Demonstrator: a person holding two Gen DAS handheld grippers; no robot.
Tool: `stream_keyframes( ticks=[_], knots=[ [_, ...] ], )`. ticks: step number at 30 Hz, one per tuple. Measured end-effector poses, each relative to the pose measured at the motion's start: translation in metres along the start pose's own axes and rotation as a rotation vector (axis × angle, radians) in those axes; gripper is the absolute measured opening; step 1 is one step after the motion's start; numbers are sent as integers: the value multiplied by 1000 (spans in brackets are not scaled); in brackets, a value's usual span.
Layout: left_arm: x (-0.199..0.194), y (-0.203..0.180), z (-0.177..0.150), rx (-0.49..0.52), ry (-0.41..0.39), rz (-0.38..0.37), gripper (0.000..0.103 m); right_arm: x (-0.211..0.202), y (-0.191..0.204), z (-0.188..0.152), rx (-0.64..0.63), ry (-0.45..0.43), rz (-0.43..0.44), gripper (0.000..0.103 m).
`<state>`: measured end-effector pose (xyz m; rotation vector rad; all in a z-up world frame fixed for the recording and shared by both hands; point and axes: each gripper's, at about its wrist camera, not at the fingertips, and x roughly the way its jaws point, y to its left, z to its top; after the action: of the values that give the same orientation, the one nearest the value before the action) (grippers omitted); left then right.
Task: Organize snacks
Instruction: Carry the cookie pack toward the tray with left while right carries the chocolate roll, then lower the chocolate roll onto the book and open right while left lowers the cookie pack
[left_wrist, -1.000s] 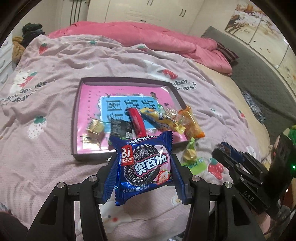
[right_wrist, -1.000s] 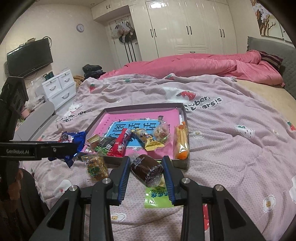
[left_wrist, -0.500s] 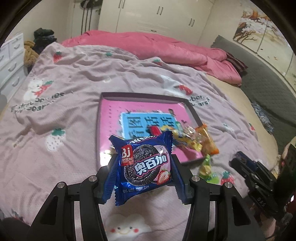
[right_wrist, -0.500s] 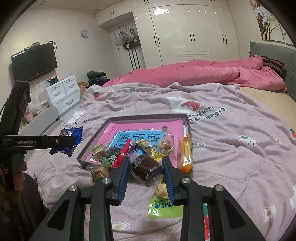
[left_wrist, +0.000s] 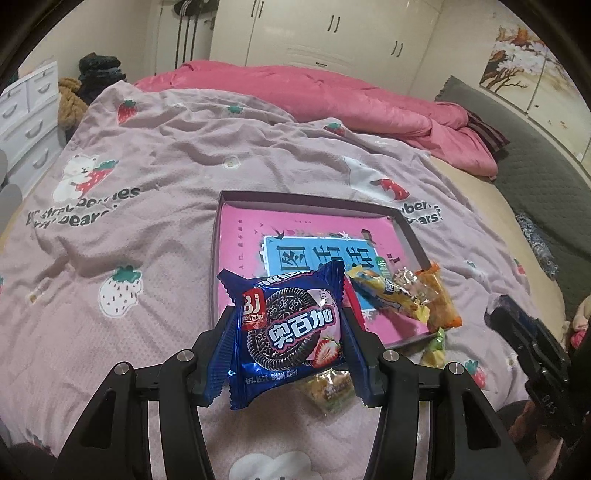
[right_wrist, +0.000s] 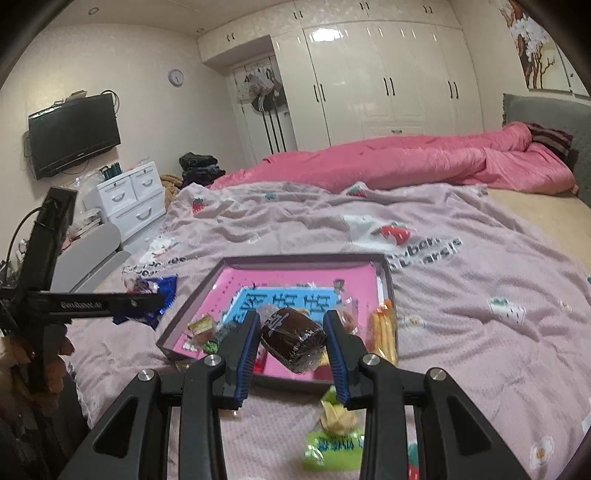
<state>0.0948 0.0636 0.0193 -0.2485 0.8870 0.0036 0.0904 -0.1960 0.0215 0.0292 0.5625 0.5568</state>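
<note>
Over the bed (left_wrist: 166, 206), left claw (left_wrist: 290, 328) pinches a blue cookie packet (left_wrist: 286, 328) (strawberry print)

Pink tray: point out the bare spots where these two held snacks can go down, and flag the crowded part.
The pink tray is bare across its far half, between the far rim and the blue label, and down its left side. The near right corner is crowded with the yellow wrapper and orange packet. Left claw holds the cookie pack, right claw the brown roll.
</note>
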Motion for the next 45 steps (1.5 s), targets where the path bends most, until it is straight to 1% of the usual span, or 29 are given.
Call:
stream_keyframes(
  ticks=[4,20,25,30,45],
  knots=[
    [12,-3,3,5,11,7,56,7,6,5,-19,-15,17,36],
    [50,-18,2,39,58,8,56,33,8,12,-21,-8,57,36],
    [57,-21,1,49,69,11,56,41,7,10,-15,13,60,36],
    [65,-19,3,51,82,16,56,55,4,4,3,55,60,36],
    [76,-6,4,49,84,57,56,73,2,-3,0,97,67,36]
  ],
)
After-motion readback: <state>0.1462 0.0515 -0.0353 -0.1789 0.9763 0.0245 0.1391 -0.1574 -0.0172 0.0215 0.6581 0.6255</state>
